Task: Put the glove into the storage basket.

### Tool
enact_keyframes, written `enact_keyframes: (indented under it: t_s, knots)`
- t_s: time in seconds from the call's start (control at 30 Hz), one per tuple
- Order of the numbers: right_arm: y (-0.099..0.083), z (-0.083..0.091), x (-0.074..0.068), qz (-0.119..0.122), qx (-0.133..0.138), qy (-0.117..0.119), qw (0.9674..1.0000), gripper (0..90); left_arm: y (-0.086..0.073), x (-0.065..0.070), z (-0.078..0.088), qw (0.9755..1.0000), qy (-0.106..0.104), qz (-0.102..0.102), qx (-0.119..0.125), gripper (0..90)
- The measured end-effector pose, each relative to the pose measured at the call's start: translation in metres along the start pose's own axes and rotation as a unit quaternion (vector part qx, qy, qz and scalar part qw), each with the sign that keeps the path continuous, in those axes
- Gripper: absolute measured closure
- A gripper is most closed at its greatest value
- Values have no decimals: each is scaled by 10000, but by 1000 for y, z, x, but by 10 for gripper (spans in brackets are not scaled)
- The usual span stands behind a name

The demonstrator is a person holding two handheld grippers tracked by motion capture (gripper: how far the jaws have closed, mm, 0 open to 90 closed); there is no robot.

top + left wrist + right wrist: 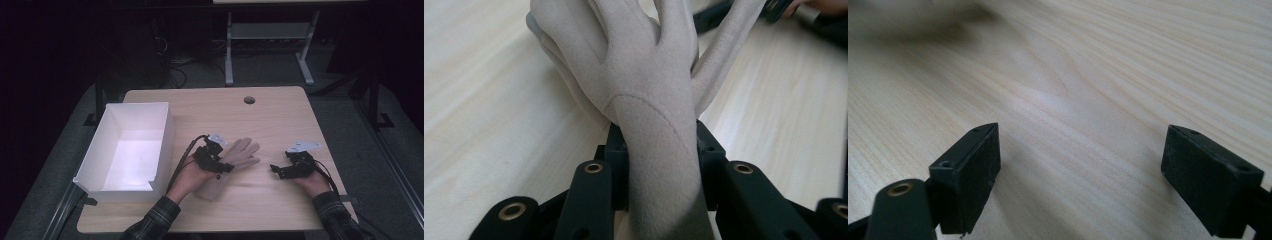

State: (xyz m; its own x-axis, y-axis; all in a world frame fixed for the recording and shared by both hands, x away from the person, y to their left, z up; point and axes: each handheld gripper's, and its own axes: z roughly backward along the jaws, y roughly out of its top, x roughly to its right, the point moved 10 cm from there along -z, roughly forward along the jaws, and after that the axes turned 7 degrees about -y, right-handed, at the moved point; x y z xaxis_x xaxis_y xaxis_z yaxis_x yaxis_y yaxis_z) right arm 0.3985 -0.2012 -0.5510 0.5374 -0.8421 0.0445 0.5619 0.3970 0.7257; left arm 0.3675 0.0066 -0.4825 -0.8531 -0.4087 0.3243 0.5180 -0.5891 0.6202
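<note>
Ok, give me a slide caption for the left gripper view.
Left gripper clamped on the wrist of a beige glove above the light wooden table.

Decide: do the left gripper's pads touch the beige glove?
Touching: in the left gripper view, both jaws of the left gripper press the glove at its wrist.

A light wooden desk (280,115) with a round cable hole (249,100) at 12 o'clock stands on dark grey carpet (345,130). Behind it, a grey metal frame (270,45) of another desk rises into darkness, with black cables (172,70) at 11 o'clock.
</note>
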Motion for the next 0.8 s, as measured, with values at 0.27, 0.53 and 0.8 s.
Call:
enact_keyframes:
  t_s: [0.27,0.53,0.8]
  knots:
    - [0,0,0,-7,-1,0,10000,154,24,4,35,9999,96,-62,78,679]
    - [0,0,0,-8,-2,0,10000,154,39,2,71,9996,197,-77,172,678]
    - [0,0,0,-9,-1,0,10000,154,45,-7,103,9992,288,-37,261,678]
